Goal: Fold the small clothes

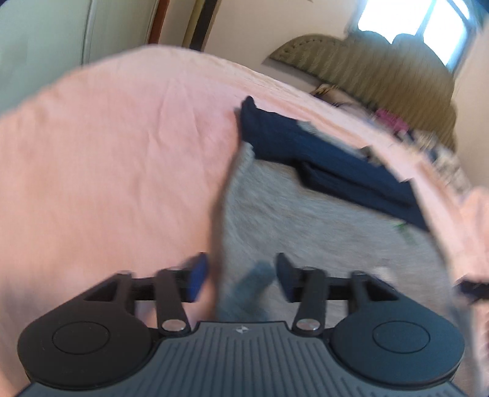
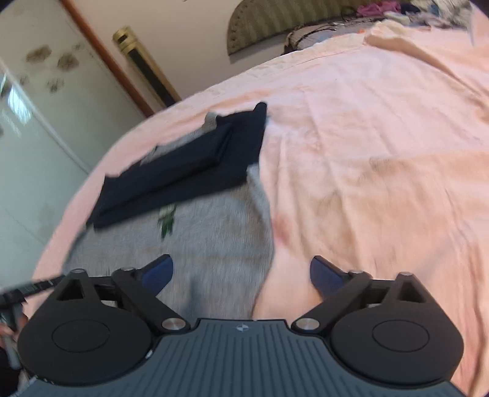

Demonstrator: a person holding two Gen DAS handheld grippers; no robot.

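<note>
A small grey garment (image 1: 321,220) with dark navy sleeves (image 1: 321,155) lies on the pink bed sheet (image 1: 107,152). The sleeves are folded across its upper part. My left gripper (image 1: 241,279) is open just above the garment's lower left edge, with grey cloth between its fingers but not pinched. In the right wrist view the same garment (image 2: 214,244) and its navy part (image 2: 189,165) lie ahead, with a small green mark (image 2: 166,220) on the grey. My right gripper (image 2: 241,274) is wide open over the garment's lower right edge.
The pink sheet (image 2: 382,152) spreads wide to the right. A padded headboard (image 1: 366,61) and a pile of mixed clothes (image 2: 412,12) are at the far end. A wardrobe (image 2: 45,107) stands left of the bed, and part of the other gripper (image 2: 27,288) shows at left.
</note>
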